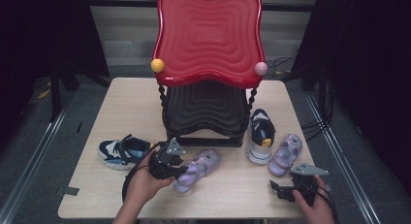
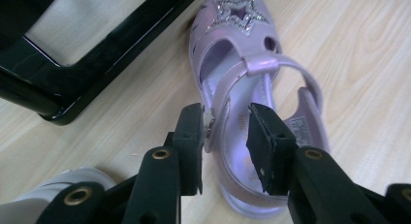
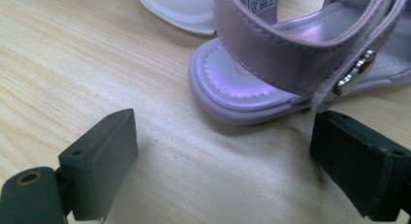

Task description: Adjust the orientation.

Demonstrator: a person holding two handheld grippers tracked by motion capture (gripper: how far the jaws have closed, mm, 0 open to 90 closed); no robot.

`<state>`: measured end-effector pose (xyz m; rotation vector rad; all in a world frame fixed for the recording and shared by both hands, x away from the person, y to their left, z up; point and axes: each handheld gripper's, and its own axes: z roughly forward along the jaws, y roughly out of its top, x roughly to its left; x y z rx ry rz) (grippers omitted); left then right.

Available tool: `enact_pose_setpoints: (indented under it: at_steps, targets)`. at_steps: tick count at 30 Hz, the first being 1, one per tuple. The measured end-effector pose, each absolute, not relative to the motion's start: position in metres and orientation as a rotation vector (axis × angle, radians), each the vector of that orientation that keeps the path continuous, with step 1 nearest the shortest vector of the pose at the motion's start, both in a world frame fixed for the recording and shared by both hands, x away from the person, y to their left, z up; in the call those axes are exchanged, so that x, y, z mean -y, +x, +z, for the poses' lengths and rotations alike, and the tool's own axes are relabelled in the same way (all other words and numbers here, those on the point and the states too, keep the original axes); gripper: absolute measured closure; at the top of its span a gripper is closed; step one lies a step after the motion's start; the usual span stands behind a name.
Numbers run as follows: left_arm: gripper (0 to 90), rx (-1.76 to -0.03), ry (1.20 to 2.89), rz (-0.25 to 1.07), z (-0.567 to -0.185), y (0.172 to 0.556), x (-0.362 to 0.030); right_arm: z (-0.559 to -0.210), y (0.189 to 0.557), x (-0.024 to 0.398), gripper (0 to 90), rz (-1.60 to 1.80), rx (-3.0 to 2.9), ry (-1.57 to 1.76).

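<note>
Between left gripper [image 2: 227,129] jaws: lilac sandal's [image 2: 252,88] side strap, pads closed on it.
Ahead of right gripper [image 3: 223,151]: second lilac sandal [image 3: 291,64], jaws wide open.

Left gripper [image 1: 178,171] at 7 o'clock, on heel of lilac sandal [image 1: 197,169]. Right gripper [image 1: 278,190] at 5 o'clock, near 2nd lilac sandal [image 1: 286,154]. Red rack [image 1: 208,40] at 12.
</note>
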<state>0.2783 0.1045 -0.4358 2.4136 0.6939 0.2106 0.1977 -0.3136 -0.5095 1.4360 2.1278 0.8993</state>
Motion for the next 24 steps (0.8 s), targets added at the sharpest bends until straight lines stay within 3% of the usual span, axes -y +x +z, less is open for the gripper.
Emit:
enact_pose_setpoints:
  at_steps: [24]
  targets:
    - [76.7, -0.738, 2.307, 0.217, -0.465, 0.283, -0.106, -0.509, 0.198, 0.314, 9.5, 0.898, -2.126, 1.436]
